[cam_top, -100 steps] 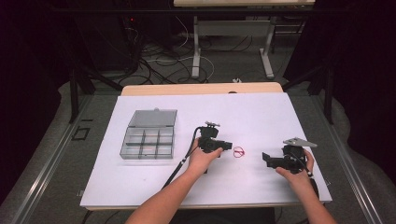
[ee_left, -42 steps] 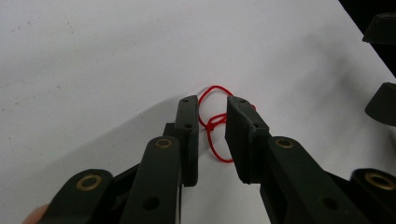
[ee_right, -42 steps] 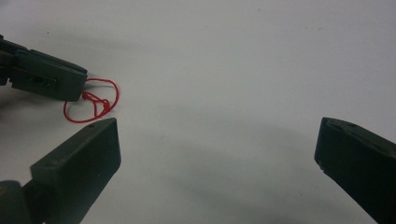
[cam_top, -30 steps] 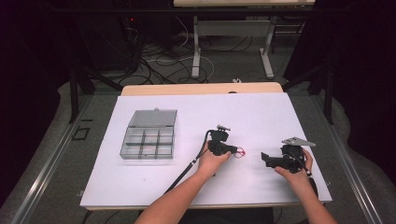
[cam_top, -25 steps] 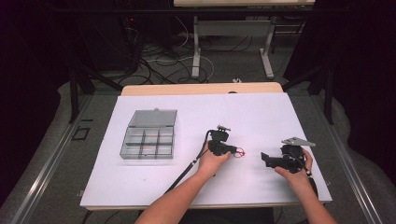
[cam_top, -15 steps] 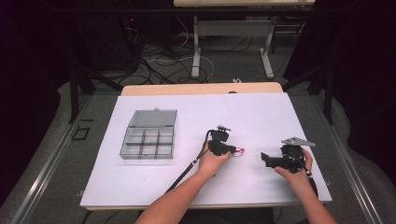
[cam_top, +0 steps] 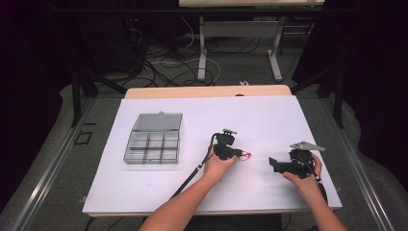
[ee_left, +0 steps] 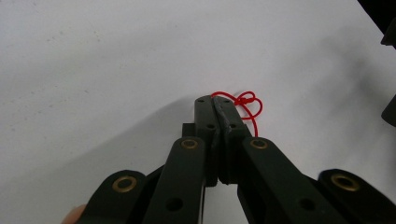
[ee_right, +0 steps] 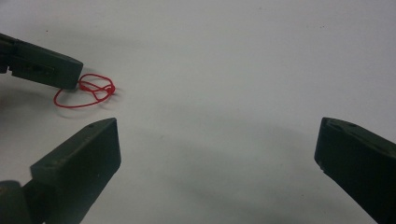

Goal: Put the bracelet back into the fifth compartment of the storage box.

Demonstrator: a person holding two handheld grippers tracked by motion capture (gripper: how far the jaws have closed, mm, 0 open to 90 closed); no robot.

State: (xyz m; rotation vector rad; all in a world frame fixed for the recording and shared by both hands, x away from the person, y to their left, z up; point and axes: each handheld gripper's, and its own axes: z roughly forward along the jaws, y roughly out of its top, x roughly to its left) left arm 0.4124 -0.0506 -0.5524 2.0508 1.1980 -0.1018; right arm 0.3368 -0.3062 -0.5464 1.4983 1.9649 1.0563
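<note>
1. A thin red thread tangled into small loops (ee_left: 245,103) is being pinched at the tips of the black left gripper (ee_left: 219,108), whose fingers (ee_left: 204,114) are being pressed together on one end of it after having just been closing.
2. The rest of the red thread (ee_right: 86,92) is being left lying on the white paper-covered counter (cam_top: 269,115), just beyond the closed fingertips, near the counter's middle and toward the person's side.
3. The black right gripper (ee_right: 215,154) is being held low over the counter to the right of the thread, with its fingers (ee_right: 79,163) being kept wide apart and nothing between them.
4. A clear plastic compartment box with its lid raised (cam_top: 154,143) is being left standing on the counter's left part, well apart from both grippers.
</note>
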